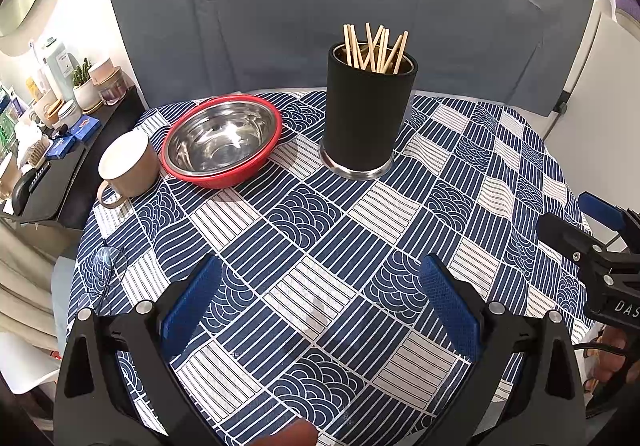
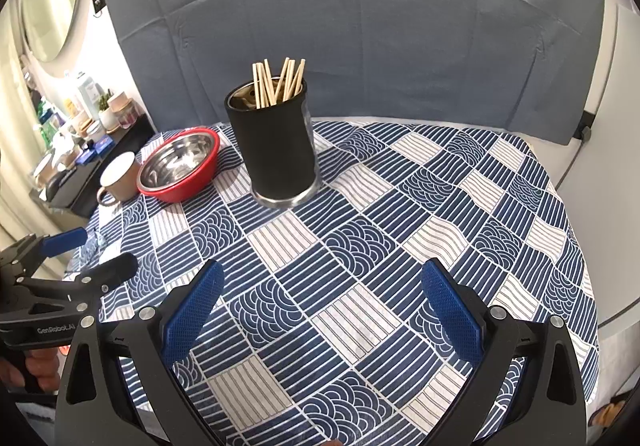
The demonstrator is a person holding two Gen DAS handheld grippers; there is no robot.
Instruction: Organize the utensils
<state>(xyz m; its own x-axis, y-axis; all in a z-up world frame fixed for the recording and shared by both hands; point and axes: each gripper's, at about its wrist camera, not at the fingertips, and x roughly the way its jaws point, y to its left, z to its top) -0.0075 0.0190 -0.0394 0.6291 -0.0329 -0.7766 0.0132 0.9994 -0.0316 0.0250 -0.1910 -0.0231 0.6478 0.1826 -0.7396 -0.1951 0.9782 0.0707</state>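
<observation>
Toward the far edge of the bench (image 1: pixel 400 230), the chopsticks (image 1: pixel 376 46) are already standing bundled in the black holder (image 1: pixel 366 118), no loose utensils are showing, and both the left gripper (image 1: pixel 320 310) and right gripper (image 2: pixel 320 310) are hovering with fingers spread and empty, so the sorting is looking essentially finished.

Home room, patterned tablecloth (image 1: pixel 320 246), cluttered side shelf (image 1: pixel 60 134), mirror (image 2: pixel 52 6)

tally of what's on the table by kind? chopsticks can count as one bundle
Black holder with chopstick bundle: 1
Red-rimmed steel bowl: 1
Beige mug: 1
Glasses, near left edge: 1
Total: 4
</observation>
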